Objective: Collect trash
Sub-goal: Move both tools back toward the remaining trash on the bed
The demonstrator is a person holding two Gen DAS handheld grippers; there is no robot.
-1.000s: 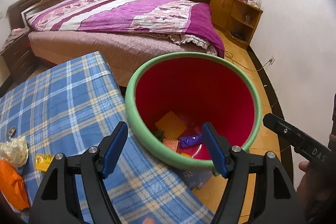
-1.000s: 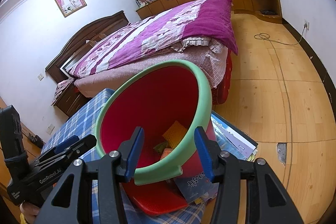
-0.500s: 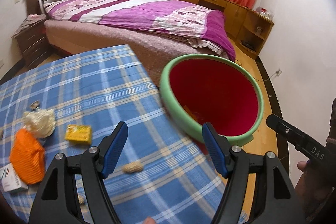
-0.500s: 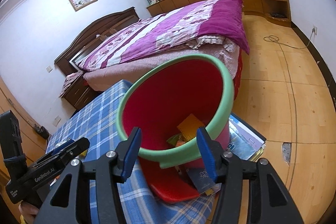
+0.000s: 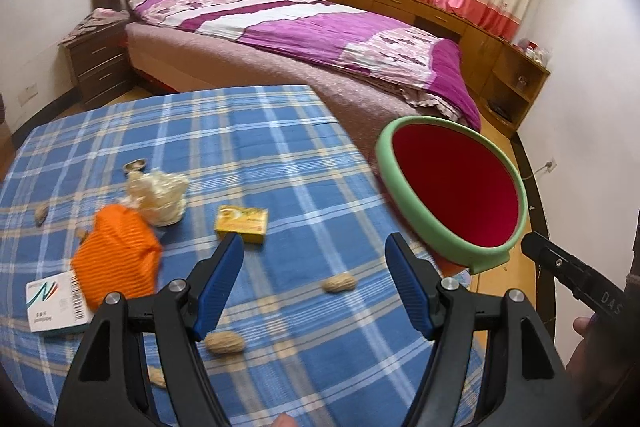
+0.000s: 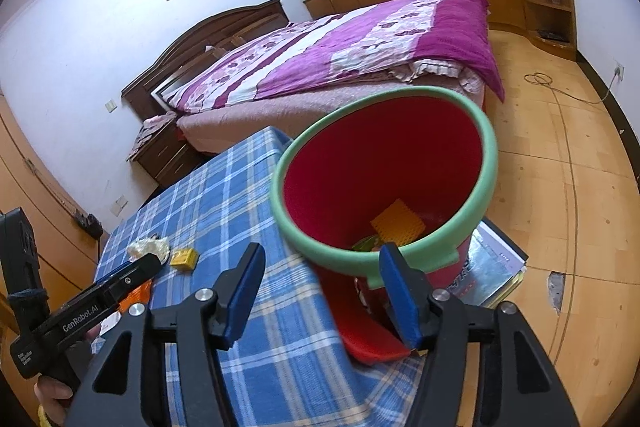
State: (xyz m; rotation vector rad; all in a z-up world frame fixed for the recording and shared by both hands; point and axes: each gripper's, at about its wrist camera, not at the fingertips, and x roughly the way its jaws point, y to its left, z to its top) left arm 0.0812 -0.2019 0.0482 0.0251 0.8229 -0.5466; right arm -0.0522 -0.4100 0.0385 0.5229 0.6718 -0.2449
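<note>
Trash lies scattered lower left in our left wrist view on the blue plaid tablecloth [image 5: 248,131]: an orange wrapper [image 5: 116,259], a crumpled tissue [image 5: 160,193], a yellow box [image 5: 241,225], peanut shells [image 5: 339,283]. Our left gripper [image 5: 314,285] hangs released above them, holding nothing. Our right gripper [image 6: 322,293] gapes empty too, by the green-rimmed red bin [image 6: 400,179] right of centre.

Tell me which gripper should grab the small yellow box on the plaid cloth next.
Left. The left gripper is open and the yellow box lies just beyond its fingers. The right gripper, also open, faces the red bin.
</note>
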